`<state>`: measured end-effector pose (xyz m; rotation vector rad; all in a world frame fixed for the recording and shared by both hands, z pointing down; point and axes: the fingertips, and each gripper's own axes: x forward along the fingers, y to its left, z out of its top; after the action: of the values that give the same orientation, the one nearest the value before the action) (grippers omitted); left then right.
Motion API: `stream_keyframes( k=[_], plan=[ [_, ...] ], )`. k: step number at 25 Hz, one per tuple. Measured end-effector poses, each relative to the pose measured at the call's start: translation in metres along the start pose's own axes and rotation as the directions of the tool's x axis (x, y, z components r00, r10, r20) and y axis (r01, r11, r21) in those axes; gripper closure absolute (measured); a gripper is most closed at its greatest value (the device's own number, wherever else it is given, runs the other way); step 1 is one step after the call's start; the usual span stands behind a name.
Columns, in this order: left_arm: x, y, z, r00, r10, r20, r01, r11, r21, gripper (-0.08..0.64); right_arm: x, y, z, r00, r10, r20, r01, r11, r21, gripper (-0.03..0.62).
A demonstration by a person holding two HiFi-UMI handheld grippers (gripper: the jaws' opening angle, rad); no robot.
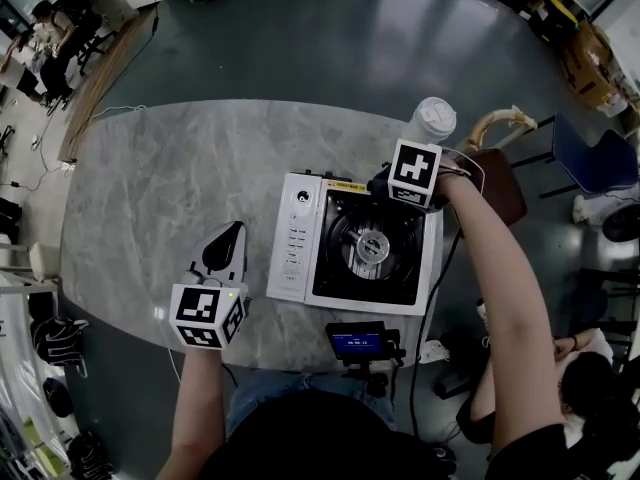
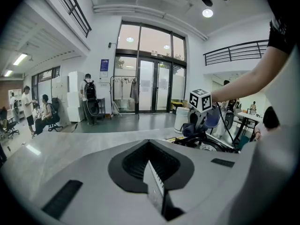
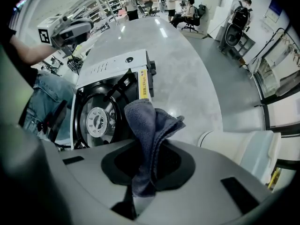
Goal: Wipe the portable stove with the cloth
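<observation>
The white portable stove (image 1: pixel 300 253) with its black burner (image 1: pixel 372 246) stands on the grey marble table (image 1: pixel 170 178). My right gripper (image 1: pixel 381 182) hovers at the stove's far right corner, shut on a dark blue cloth (image 3: pixel 147 125) that sticks up bunched from the jaws. In the right gripper view the stove (image 3: pixel 110 67) lies just beyond the cloth. My left gripper (image 1: pixel 236 232) rests low over the table left of the stove, its jaws shut together with nothing between them. From the left gripper view (image 2: pixel 151 168) the stove (image 2: pixel 206 144) and the cloth (image 2: pixel 190 129) show at the right.
A lidded white paper cup (image 1: pixel 433 118) stands on the table behind the stove's right corner. A brown bag with a curved handle (image 1: pixel 497 163) sits beside the table's right edge. A small device with a blue screen (image 1: pixel 357 341) is at the near edge.
</observation>
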<state>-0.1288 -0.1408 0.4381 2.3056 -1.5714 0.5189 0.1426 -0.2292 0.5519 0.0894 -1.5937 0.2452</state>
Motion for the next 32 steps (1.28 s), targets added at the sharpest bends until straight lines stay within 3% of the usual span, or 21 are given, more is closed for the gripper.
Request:
stream_keyframes(
  k=[12, 20, 32],
  plan=[
    [-0.002, -0.001, -0.005, 1.000, -0.012, 0.002, 0.012, 1.000, -0.018, 0.549, 0.001, 0.006, 0.061, 0.996, 0.008, 0.092, -0.007, 1.000, -0.007, 0.518],
    [-0.007, 0.008, -0.006, 1.000, -0.003, 0.013, 0.004, 0.999, -0.037, 0.549, 0.001, 0.007, 0.098, 0.982, -0.008, 0.191, -0.007, 0.997, 0.077, 0.518],
    [-0.010, 0.015, 0.001, 0.999, -0.007, 0.048, 0.010, 0.998, -0.060, 0.549, -0.027, 0.010, 0.119, 0.918, -0.158, 0.364, 0.092, 0.977, 0.191, 0.518]
  ],
)
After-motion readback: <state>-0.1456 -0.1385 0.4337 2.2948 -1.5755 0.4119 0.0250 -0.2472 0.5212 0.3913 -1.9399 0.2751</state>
